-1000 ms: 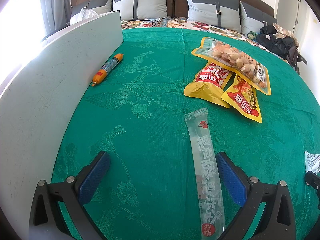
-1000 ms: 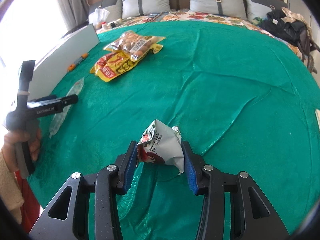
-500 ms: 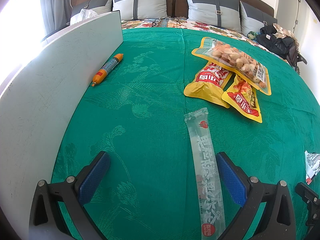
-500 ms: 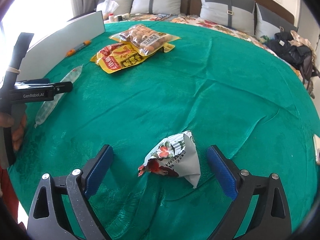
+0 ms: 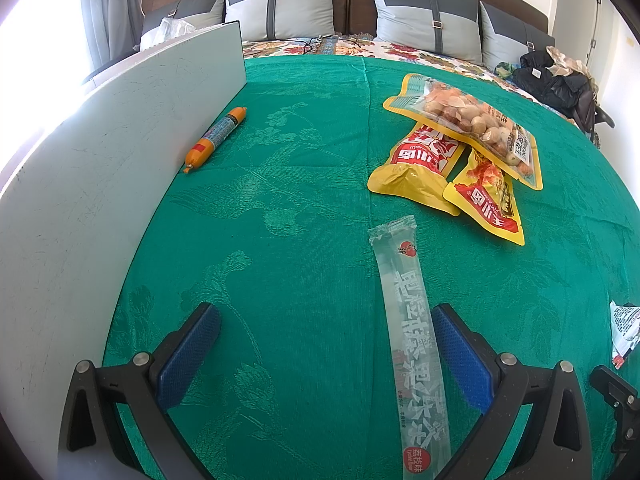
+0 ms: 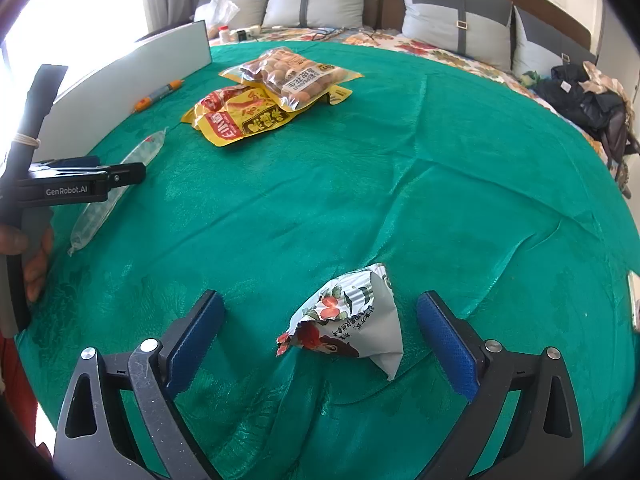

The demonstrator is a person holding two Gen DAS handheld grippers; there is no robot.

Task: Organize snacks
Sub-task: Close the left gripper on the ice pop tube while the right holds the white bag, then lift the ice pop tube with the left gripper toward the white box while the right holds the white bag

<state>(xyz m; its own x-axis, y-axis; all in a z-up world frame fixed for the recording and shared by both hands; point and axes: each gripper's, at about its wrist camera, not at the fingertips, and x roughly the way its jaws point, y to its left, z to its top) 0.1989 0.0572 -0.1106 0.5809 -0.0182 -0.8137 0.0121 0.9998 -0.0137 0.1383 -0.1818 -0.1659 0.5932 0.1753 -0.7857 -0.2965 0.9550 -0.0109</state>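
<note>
My right gripper [image 6: 320,300] has wide jaws that are still opening. A white printed snack packet [image 6: 352,328] lies on the green cloth between them, touching neither pad. My left gripper [image 5: 324,314] is open over the cloth. A long clear jelly-stick packet [image 5: 412,340] lies flat just inside its right finger [image 5: 460,356]. Further off, a clear peanut bag [image 5: 472,120] lies on top of two yellow-red pouches [image 5: 420,168]. An orange sausage stick [image 5: 216,138] rests against the white board. The white packet [image 5: 624,332] also shows at the left view's right edge.
A white board [image 5: 100,160] stands along the left edge of the green cloth [image 6: 360,160]. Grey pillows [image 5: 288,12] line the headboard, and a black bag [image 5: 560,84] sits at the far right. A person's hand [image 6: 36,264] holds the left gripper's handle.
The right gripper's jaws went from shut on the white packet to wide apart, and the packet now lies loose on the cloth. The left gripper has not moved.
</note>
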